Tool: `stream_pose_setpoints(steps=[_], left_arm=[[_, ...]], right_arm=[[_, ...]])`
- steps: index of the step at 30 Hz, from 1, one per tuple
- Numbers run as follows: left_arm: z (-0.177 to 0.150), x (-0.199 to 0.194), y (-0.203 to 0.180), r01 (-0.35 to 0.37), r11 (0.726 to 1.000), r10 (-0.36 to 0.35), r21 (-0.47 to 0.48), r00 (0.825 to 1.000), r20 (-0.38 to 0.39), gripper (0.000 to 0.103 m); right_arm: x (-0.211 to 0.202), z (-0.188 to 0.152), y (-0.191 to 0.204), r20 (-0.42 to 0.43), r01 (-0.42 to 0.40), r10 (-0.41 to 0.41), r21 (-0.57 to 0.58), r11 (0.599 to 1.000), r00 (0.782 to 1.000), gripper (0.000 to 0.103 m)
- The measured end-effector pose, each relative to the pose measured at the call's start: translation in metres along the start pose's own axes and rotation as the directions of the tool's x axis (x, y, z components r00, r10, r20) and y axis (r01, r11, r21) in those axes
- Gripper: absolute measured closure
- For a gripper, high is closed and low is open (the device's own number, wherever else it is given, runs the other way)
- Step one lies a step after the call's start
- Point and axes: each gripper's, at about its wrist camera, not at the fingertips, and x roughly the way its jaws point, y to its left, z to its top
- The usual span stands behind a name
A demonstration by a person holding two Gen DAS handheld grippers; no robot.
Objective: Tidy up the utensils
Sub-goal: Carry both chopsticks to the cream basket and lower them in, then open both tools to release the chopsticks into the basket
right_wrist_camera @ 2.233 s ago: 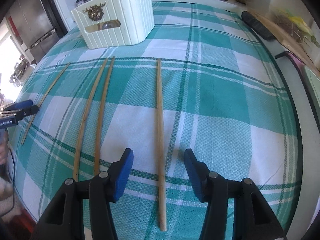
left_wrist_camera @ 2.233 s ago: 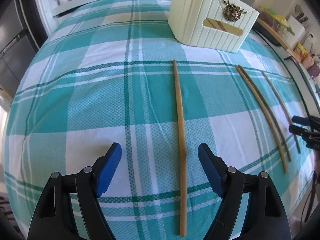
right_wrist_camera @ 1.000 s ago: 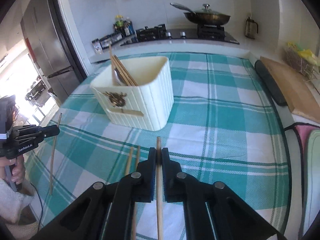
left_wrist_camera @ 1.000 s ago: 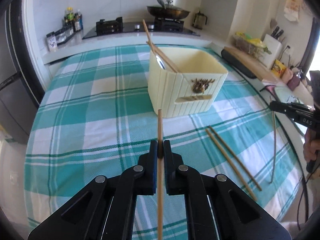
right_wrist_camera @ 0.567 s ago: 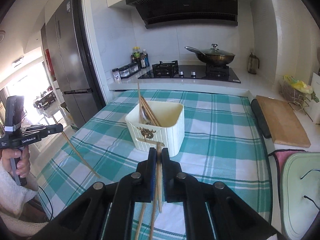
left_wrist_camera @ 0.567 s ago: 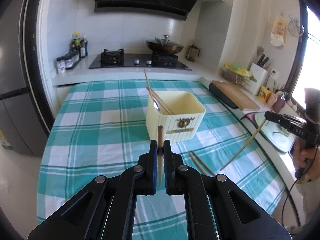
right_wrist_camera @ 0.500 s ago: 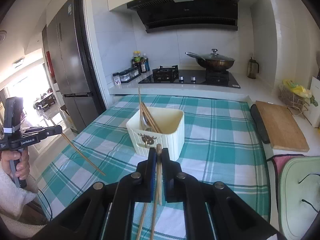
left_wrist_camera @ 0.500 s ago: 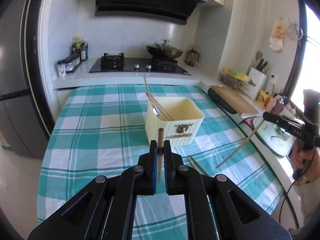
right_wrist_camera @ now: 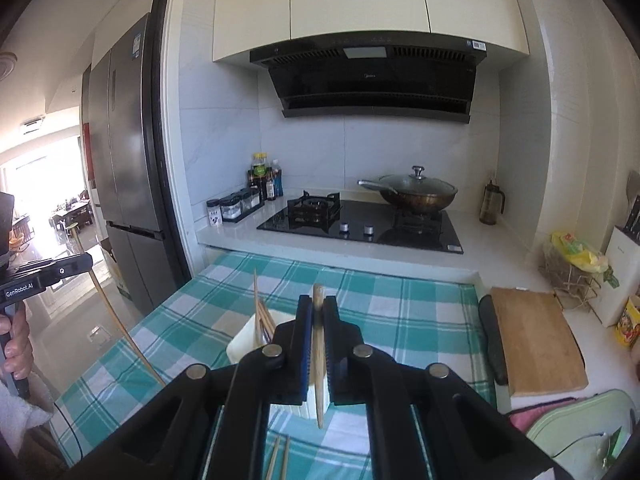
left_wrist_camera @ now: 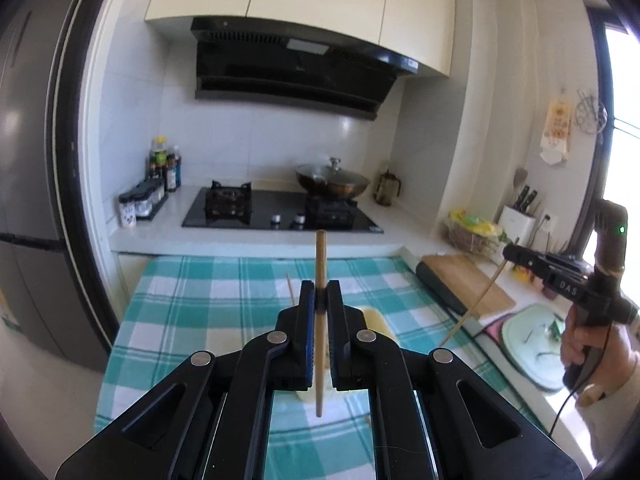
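Note:
My left gripper (left_wrist_camera: pixel 320 292) is shut on a wooden chopstick (left_wrist_camera: pixel 319 268) held upright, high above the table. The cream utensil holder (left_wrist_camera: pixel 378 318) lies below, mostly hidden behind the jaws. My right gripper (right_wrist_camera: pixel 319 307) is shut on another chopstick (right_wrist_camera: pixel 318 360), also above the holder (right_wrist_camera: pixel 244 342), where several chopsticks (right_wrist_camera: pixel 262 316) stand. Each gripper shows in the other's view: the right one (left_wrist_camera: pixel 508 254) with its chopstick (left_wrist_camera: pixel 472 308), the left one (right_wrist_camera: pixel 86 260) with its chopstick (right_wrist_camera: pixel 120 328). Two chopsticks (right_wrist_camera: pixel 278 458) lie on the cloth.
The table wears a teal and white checked cloth (right_wrist_camera: pixel 400 300). Behind it is a counter with a hob (left_wrist_camera: pixel 280 212), a lidded wok (right_wrist_camera: pixel 416 194) and spice jars (right_wrist_camera: pixel 236 206). A cutting board (right_wrist_camera: pixel 536 340) lies on the right, a fridge (right_wrist_camera: pixel 120 184) stands left.
Both grippers closed on chopsticks on the cloth, lifted them, and have since risen and tilted up, so the holder now sits low behind the jaws.

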Motion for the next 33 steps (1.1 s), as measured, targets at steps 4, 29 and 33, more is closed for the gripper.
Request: stream_pose_setpoints(steps=[4, 29, 33], left_arm=[[0.017, 0.028, -0.002, -0.039, 0.999, 0.042, -0.037, 0.996, 0.076, 0.099], [-0.045, 0.16, 0.013, -0.086, 0.995, 0.066, -0.051, 0.946, -0.317, 0.052], [-0.079, 0.118, 0.016, -0.067, 0.998, 0.06, -0.004, 0.925, -0.374, 0.037]], right_arm=[[0.012, 0.026, 0.006, 0.109, 0.014, -0.013, -0.009, 1.0, 0.994, 0.097], [0.156, -0.015, 0.019, -0.148, -0.077, 0.088, 0.083, 0.994, 0.985, 0.072], [0.113, -0.03, 0.01, -0.118, -0.074, 0.083, 0.079, 0.994, 0.99, 0.071]])
